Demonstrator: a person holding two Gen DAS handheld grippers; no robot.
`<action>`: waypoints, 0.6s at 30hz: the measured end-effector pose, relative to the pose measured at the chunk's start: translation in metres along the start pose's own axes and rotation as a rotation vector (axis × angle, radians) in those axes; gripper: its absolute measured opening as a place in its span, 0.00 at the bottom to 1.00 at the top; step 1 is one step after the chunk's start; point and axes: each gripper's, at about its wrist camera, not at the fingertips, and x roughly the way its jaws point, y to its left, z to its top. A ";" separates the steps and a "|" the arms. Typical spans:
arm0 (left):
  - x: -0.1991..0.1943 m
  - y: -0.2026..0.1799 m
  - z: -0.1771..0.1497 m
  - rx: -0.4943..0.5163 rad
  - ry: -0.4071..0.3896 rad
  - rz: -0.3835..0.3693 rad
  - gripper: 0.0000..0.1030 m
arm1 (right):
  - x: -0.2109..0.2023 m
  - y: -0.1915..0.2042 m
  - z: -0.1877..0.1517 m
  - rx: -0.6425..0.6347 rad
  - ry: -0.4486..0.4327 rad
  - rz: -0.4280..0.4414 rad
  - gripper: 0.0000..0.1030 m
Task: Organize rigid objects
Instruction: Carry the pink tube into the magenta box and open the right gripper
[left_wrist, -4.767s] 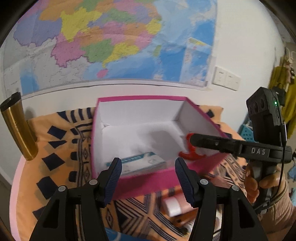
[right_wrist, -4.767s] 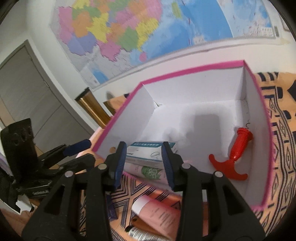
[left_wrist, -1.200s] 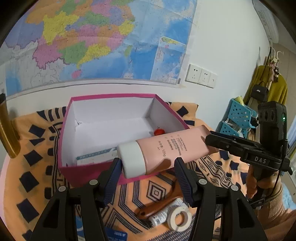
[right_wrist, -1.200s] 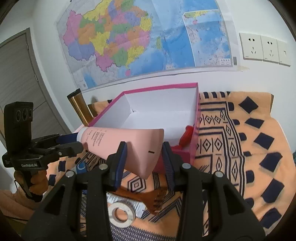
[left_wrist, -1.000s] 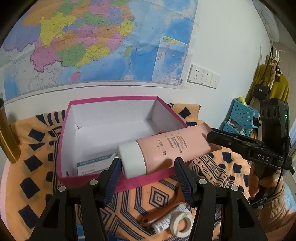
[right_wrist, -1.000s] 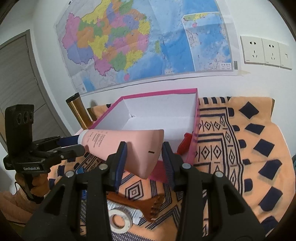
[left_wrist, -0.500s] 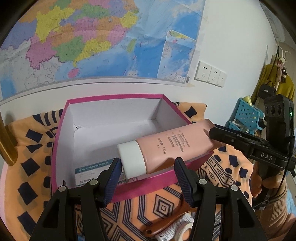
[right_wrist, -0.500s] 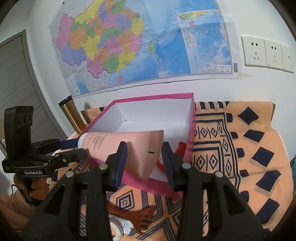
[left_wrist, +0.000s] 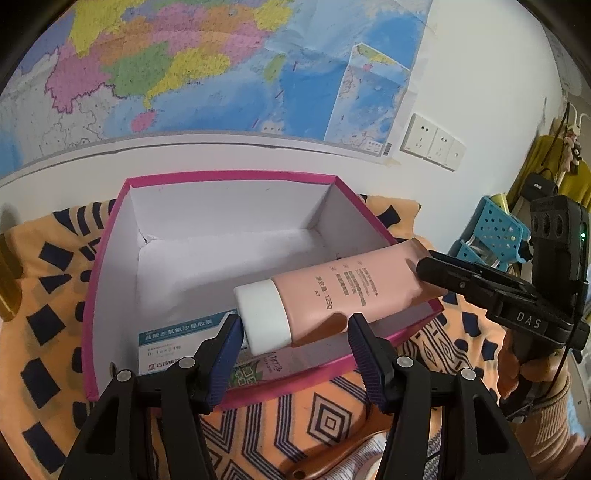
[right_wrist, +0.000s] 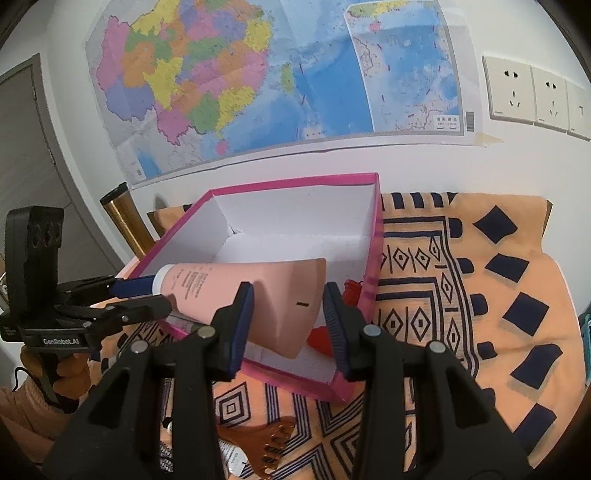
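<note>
Carried forward over the pink box (left_wrist: 110, 273), the pink tube (left_wrist: 343, 291) remains clamped by both grippers' fingers (left_wrist: 229, 347).

Your way into the box (left_wrist: 110, 258) is open from above: back half of its floor is bare. Near-left corner is taken by a carton (left_wrist: 177, 336); a red thing (right_wrist: 351, 288) sits by the right wall. The tube (left_wrist: 332, 291) spans the near-right corner. Wall blocks you behind.
</note>
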 end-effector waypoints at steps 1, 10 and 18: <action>0.002 0.001 0.000 -0.004 0.004 -0.002 0.57 | 0.002 -0.001 0.000 -0.001 0.006 -0.002 0.40; 0.019 0.004 -0.001 -0.017 0.042 0.002 0.57 | 0.014 -0.002 -0.002 -0.019 0.043 -0.040 0.41; 0.029 0.008 -0.001 -0.021 0.070 0.008 0.57 | 0.021 -0.001 -0.004 -0.040 0.070 -0.080 0.41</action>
